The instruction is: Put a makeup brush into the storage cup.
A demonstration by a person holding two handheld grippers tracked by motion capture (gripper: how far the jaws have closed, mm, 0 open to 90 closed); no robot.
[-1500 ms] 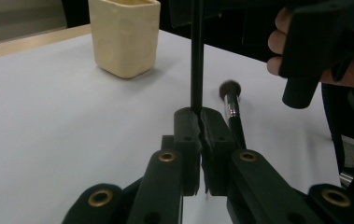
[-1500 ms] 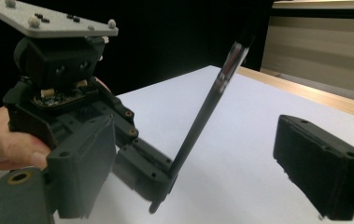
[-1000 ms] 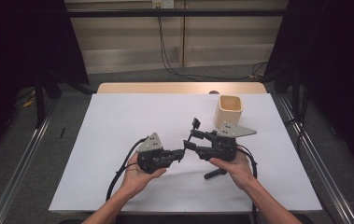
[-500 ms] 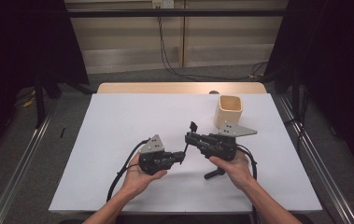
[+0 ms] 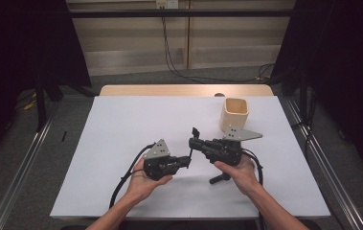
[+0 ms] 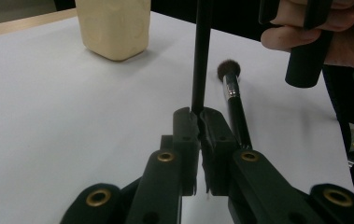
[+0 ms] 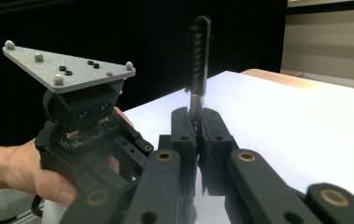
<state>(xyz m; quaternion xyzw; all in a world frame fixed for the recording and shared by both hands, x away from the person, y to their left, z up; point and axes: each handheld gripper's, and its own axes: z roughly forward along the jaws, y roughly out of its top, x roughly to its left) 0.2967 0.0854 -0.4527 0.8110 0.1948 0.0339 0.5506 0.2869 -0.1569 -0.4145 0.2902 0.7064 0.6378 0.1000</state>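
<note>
Grippers faced each other above the white table (image 5: pixel 121 143): our left gripper (image 6: pixel 199 122) was clamped on a thin black rod (image 6: pixel 201 51), and our right gripper's (image 7: pixel 196 122) jaws, which had just been closing, pinched a dark spiral-bristled brush (image 7: pixel 197 56) by its stem. We saw a soft-tipped brush (image 6: pixel 230 88) lying on the table just beside the left jaws, and a cream cup (image 5: pixel 235 114) standing farther back.

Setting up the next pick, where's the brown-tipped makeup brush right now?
In the left gripper view, the black-handled, brown-tipped makeup brush lies on the white table, right of the cream square cup.
</note>
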